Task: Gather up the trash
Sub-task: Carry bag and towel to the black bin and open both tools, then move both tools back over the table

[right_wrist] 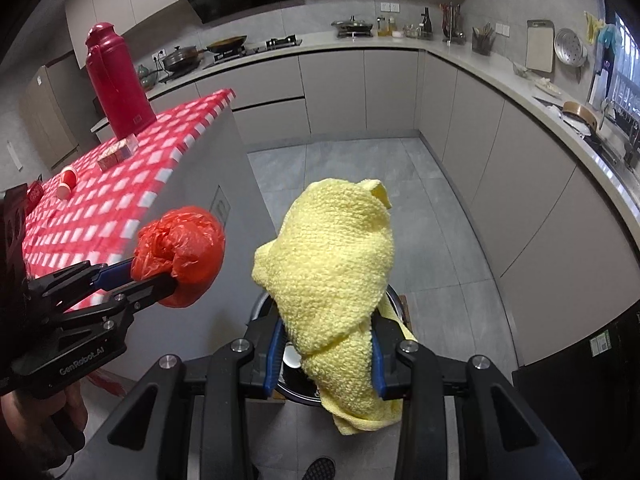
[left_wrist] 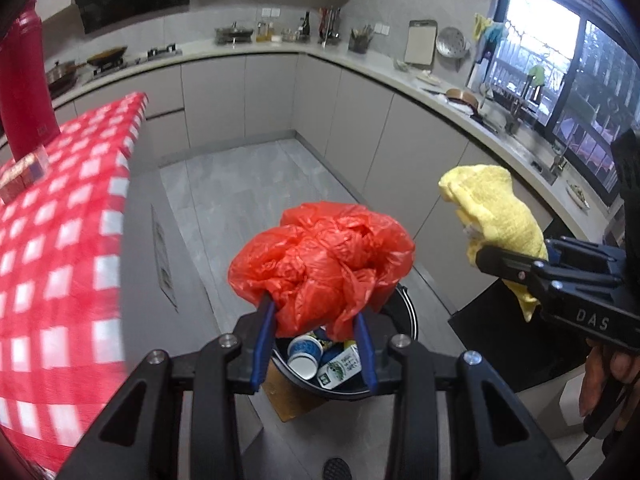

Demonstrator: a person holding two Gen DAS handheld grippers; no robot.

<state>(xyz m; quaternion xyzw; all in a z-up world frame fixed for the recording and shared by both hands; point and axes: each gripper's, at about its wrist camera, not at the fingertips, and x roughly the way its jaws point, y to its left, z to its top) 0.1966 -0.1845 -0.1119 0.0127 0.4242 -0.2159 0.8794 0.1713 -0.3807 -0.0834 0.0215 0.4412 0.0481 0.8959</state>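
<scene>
My left gripper (left_wrist: 314, 316) is shut on a crumpled red plastic bag (left_wrist: 320, 260) and holds it above a black trash bin (left_wrist: 404, 316) on the floor. The bin holds a paper cup (left_wrist: 305, 354) and a small carton (left_wrist: 340, 368). My right gripper (right_wrist: 328, 328) is shut on a yellow towel (right_wrist: 332, 256), held over the same bin (right_wrist: 260, 308). The right gripper with the towel (left_wrist: 496, 208) shows at the right of the left wrist view. The left gripper with the bag (right_wrist: 180, 252) shows at the left of the right wrist view.
A table with a red checked cloth (right_wrist: 120, 204) stands at the left, bearing a red thermos (right_wrist: 116, 80), a small box (right_wrist: 116, 156) and a small cup (right_wrist: 68, 180). Grey kitchen cabinets (right_wrist: 400, 92) and a worktop run along the back and right.
</scene>
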